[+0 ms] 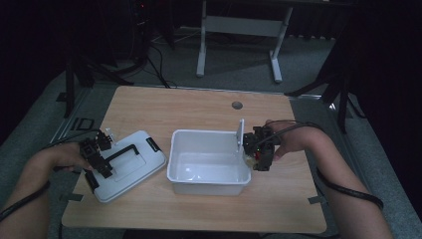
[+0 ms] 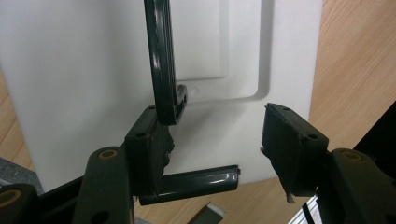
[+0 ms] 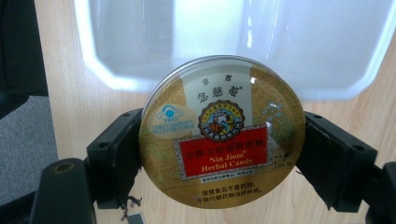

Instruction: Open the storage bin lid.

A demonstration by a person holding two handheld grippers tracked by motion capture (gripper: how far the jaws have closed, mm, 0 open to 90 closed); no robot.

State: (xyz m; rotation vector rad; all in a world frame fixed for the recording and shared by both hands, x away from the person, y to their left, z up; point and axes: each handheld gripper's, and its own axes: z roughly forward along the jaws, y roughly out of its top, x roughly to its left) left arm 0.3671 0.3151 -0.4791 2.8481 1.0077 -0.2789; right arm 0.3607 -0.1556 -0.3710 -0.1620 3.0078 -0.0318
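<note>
Gripping candy tin (image 3: pixel 223 133), right fingers (image 1: pixel 257 155) hovered at white bin's (image 1: pixel 209 169) right rim; left fingers (image 1: pixel 99 158) half-open over lid (image 1: pixel 130 164) left of bin, black handle (image 2: pixel 161 65) between, unclamped.

Dim lab: tripod legs (image 1: pixel 82 67), floor cables (image 1: pixel 158 67).

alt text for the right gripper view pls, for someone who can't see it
A round gold candy tin with a red label reading Nin Jiom Herbal Candy is clamped by its edges in the right gripper, lid facing the camera. Behind it lie a wooden table and the rim of an open white plastic box.
</note>
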